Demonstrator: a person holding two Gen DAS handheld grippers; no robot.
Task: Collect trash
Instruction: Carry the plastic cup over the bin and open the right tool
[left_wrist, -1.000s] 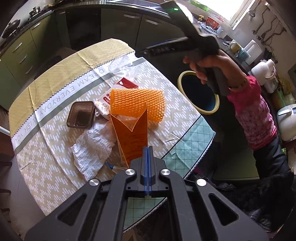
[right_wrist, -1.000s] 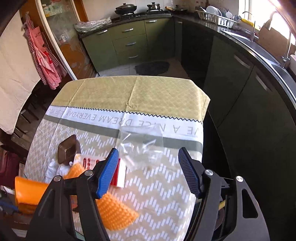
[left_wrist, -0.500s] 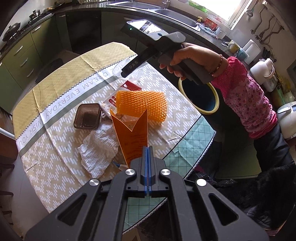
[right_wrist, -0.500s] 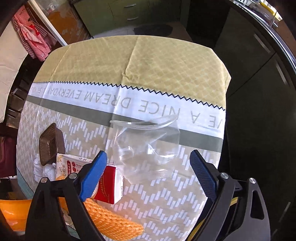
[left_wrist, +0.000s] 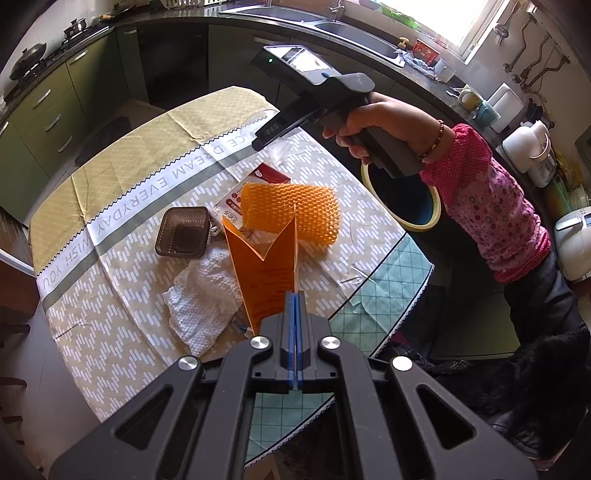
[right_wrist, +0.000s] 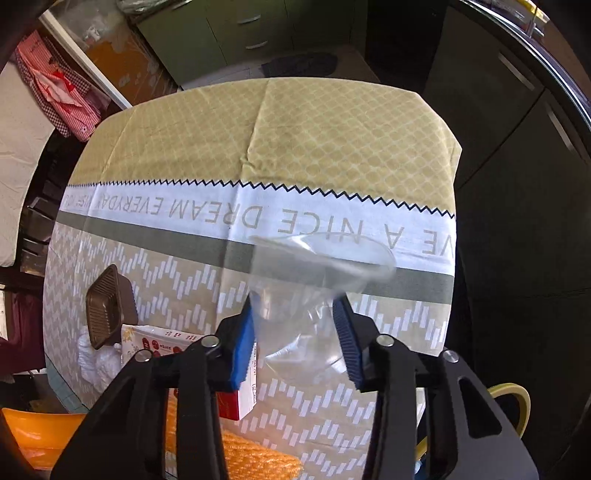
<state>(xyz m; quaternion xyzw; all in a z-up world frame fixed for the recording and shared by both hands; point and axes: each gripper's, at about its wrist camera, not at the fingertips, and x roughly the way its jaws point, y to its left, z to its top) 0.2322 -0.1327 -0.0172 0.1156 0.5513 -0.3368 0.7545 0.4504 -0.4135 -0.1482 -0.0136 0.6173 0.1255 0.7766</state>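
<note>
My left gripper (left_wrist: 295, 295) is shut on an orange paper packet (left_wrist: 266, 269) and holds it above the table. My right gripper (right_wrist: 297, 332) has its blue pads either side of a crumpled clear plastic cup (right_wrist: 314, 288) lying on the tablecloth, pads touching its sides. In the left wrist view the right gripper's body (left_wrist: 314, 96) hovers over the table's far side. On the table lie an orange foam net (left_wrist: 291, 210), a red-and-white carton (left_wrist: 255, 188), a brown plastic tray (left_wrist: 183, 236) and a white paper towel (left_wrist: 207, 299).
A bin with a yellow rim (left_wrist: 402, 199) stands beside the table's right edge; it also shows in the right wrist view (right_wrist: 513, 402). Green kitchen cabinets (left_wrist: 40, 110) and a dark counter with a sink (left_wrist: 332, 33) surround the table. The person's arm (left_wrist: 491, 199) reaches over the bin.
My right gripper has dropped toward the table and its jaws have narrowed around the clear cup. The left gripper has held still with the orange packet.
</note>
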